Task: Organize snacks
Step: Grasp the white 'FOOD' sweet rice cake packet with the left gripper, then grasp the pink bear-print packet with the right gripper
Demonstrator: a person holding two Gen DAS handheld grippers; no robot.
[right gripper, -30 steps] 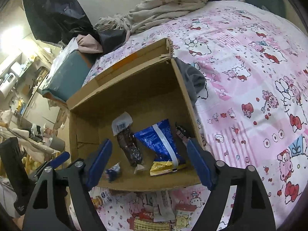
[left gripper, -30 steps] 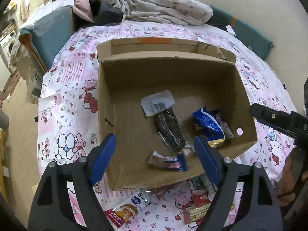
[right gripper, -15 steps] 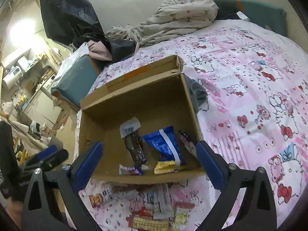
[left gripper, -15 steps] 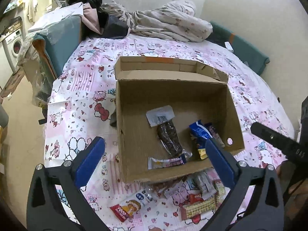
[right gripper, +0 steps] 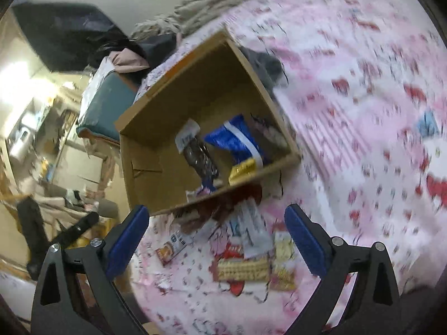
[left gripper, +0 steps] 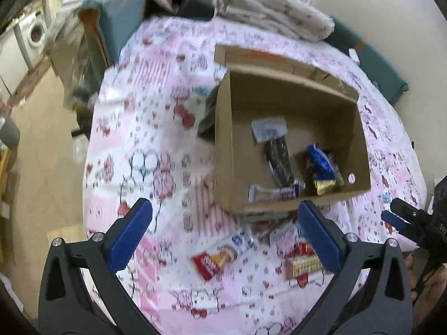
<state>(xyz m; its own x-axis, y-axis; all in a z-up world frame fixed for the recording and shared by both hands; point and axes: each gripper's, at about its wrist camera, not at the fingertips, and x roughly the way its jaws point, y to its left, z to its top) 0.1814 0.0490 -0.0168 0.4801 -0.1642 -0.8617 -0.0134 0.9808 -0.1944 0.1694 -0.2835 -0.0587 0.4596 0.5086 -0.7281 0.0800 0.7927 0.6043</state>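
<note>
Cardboard box point(left gripper: 223, 150) on the pink bedspread point(left gripper: 139, 139) holds several snacks, more snack packets point(right gripper: 245, 251) lie just before it, where the left gripper point(left gripper: 223, 230) and right gripper point(right gripper: 216, 230) hover spread wide, empty.

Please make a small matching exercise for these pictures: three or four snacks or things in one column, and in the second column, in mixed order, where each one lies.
Things:
1. blue snack bag
2. wafer pack
3. grey cloth
4. cardboard box

Places:
a. on the pink bedsheet, in front of the box
b. on the sheet, holding snacks
c. inside the box
d. against the outside of the box

Pairs: 1-c, 2-a, 3-d, 4-b
</note>
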